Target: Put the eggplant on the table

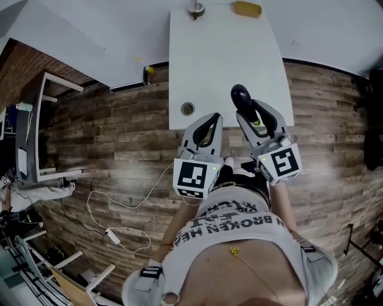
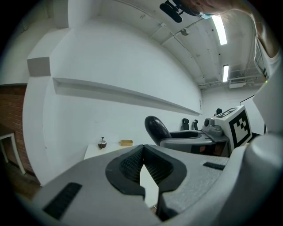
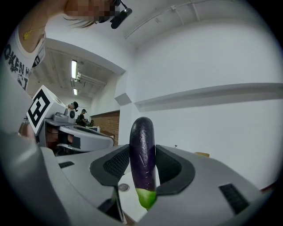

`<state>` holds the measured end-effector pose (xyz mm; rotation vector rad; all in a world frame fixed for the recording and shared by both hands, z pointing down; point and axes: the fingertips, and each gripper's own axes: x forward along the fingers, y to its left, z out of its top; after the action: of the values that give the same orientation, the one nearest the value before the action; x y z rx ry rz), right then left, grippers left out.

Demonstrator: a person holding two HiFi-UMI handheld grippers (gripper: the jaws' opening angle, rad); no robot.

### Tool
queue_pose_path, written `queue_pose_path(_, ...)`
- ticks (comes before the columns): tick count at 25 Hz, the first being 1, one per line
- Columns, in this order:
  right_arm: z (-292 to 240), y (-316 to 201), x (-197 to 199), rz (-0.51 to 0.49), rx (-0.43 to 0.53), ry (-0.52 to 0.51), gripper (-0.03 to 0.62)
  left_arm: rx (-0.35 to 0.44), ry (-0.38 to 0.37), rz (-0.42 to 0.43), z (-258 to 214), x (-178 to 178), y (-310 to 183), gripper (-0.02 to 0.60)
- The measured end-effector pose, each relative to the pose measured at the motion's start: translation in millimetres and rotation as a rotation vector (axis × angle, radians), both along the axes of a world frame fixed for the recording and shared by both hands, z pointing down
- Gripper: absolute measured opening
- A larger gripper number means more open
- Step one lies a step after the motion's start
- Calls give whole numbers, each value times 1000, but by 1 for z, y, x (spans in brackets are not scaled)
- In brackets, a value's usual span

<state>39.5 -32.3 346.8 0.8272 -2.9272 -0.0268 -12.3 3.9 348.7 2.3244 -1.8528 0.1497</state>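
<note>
A dark purple eggplant (image 3: 142,132) with a green stem end stands upright between the pads of my right gripper (image 3: 142,163), which is shut on it. In the head view the eggplant (image 1: 240,95) sticks out past the right gripper (image 1: 251,116), over the near edge of the white table (image 1: 227,54). Just left of it, at the table's near edge, my left gripper (image 1: 210,122) is shut with nothing in it. In the left gripper view, the left gripper (image 2: 141,159) has its pads meeting at the tips, and the eggplant (image 2: 155,128) shows to the right.
A small round object (image 1: 195,9) and a yellow object (image 1: 247,9) lie at the table's far edge. A round grommet (image 1: 188,109) sits near the front left corner. A white cable (image 1: 119,209) lies on the wooden floor, and a white frame (image 1: 42,125) stands at left.
</note>
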Motion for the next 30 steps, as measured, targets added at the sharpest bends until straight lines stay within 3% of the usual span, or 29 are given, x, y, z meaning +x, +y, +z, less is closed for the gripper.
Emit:
queue_pose_path(4,-4,-25,-25,14,3,13,181,-3,12,19,-1,-23,-29,6)
queue_pose_path(11,-10,-75,-41,101,30,43,181,41,20,134,-13,-42,-92,6)
queue_pose_path(17,-10,-111,-64,154,21,44,181,33,24,211,-9,-57,-131,6)
queue_pose_path(30,9,-142,-115,160,25,144,181,12,38,261,12,-105,-165,6)
